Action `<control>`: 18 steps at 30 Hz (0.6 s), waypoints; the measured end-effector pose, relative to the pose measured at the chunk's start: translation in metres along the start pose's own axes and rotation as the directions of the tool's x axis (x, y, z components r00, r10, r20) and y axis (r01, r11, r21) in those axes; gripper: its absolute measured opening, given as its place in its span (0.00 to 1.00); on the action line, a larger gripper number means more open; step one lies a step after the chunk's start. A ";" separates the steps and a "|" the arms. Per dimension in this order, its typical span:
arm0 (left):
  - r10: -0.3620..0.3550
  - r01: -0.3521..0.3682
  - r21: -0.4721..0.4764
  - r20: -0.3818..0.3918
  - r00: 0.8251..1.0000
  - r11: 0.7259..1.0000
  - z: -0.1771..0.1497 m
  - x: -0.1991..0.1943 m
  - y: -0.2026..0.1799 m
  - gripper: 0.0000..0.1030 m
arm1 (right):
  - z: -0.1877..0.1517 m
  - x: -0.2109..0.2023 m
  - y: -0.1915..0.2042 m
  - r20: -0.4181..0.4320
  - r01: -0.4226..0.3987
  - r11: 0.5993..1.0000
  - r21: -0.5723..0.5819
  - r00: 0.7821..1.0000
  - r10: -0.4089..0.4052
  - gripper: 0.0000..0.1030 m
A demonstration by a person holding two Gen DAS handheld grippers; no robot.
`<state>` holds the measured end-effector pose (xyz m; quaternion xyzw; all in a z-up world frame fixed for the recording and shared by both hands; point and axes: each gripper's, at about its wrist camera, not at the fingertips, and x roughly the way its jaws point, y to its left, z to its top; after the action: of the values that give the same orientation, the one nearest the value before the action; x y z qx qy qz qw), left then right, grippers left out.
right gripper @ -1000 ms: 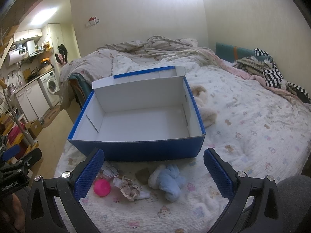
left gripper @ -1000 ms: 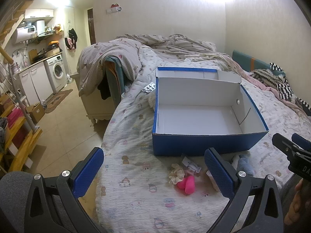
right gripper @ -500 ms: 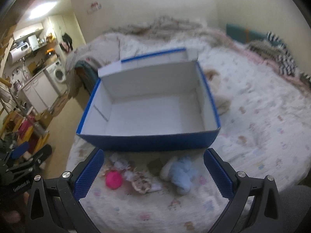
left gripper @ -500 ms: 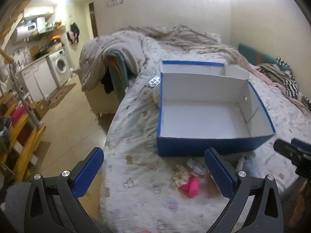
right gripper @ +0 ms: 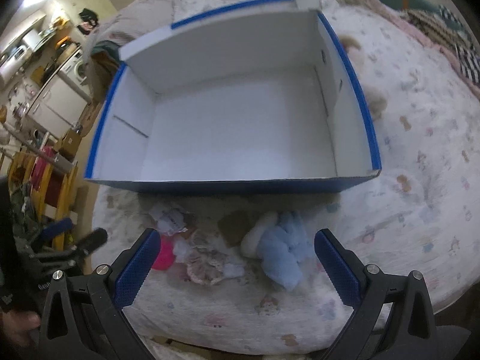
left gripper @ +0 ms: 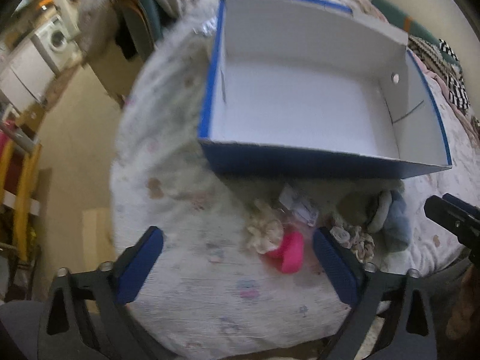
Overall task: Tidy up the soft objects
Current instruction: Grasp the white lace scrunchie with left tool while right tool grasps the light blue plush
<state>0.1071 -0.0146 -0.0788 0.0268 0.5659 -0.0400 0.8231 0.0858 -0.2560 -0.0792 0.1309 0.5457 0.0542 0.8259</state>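
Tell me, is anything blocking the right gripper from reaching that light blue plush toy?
Nothing visible does. The right gripper hangs open above the bedspread, and the light blue plush toy lies between its fingers and the blue box, uncovered, with a frilly cloth piece just beside it.

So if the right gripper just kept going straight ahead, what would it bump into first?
Probably the light blue plush toy lying between its open fingers, on the bed just before the blue box; depth is hard to judge.
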 end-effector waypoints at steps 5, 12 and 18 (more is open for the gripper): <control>-0.066 0.066 -0.014 -0.079 0.995 0.998 0.013 0.030 -0.003 0.80 | 0.004 0.015 -0.022 -0.027 -0.007 0.997 0.075 1.000 0.009 1.00; -0.132 0.130 -0.023 -0.209 0.969 0.991 0.013 0.075 -0.010 0.62 | 0.002 0.031 -0.042 -0.050 -0.013 0.989 0.145 0.999 0.021 1.00; -0.206 0.194 -0.074 -0.230 0.951 0.978 0.010 0.082 0.000 0.18 | 0.000 0.037 -0.049 -0.062 -0.005 0.988 0.158 0.998 0.015 1.00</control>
<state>0.1456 -0.0186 -0.1513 -0.0469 0.6603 -0.1054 0.7421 0.0981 -0.2943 -0.1252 0.1966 0.5734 0.0192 0.7951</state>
